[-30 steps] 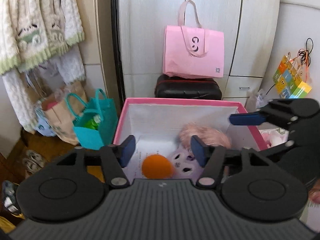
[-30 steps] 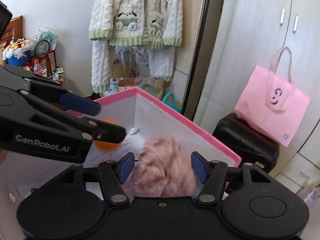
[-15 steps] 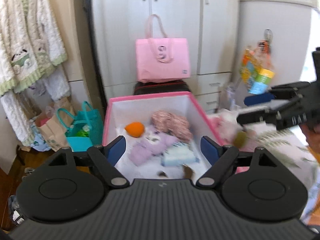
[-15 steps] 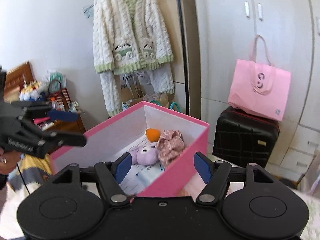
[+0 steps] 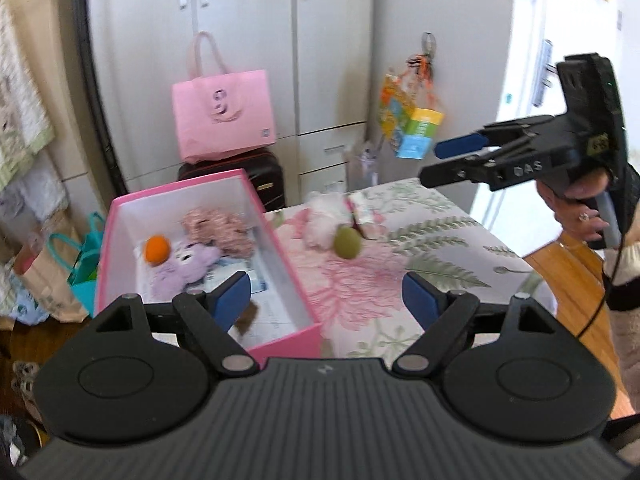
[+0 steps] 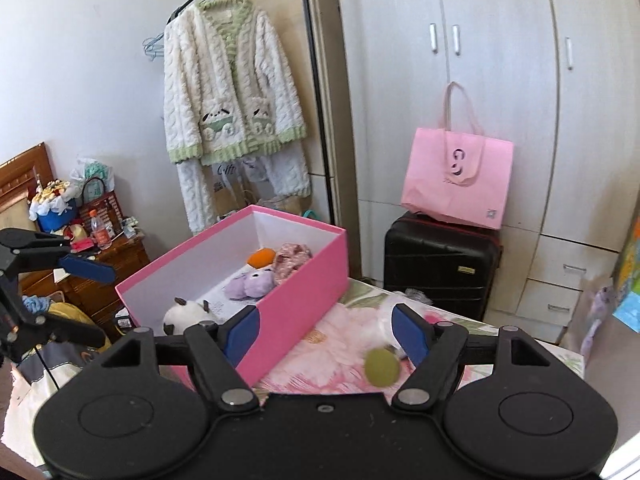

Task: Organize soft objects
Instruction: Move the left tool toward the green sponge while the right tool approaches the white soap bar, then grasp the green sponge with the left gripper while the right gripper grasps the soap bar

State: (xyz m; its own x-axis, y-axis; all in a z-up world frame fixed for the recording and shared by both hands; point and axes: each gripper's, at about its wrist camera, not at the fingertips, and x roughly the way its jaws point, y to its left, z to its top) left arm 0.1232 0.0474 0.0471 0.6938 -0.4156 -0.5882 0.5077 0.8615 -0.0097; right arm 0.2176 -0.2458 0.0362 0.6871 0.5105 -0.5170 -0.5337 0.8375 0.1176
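The pink box (image 5: 280, 240) on the table (image 5: 440, 240) already holds several soft toys, while a green ball (image 5: 347, 242) and white plush (image 5: 320, 220) wait beside it, so both the left gripper (image 5: 326, 292) and right gripper (image 6: 324, 330), jaws apart and right's just widened, hang empty above, probably ready to collect them.

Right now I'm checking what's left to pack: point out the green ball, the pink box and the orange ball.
green ball (image 6: 382, 367), right wrist view, centre of its face.
pink box (image 6: 298, 280), right wrist view, outer side wall.
orange ball (image 5: 157, 249), left wrist view, its middle.
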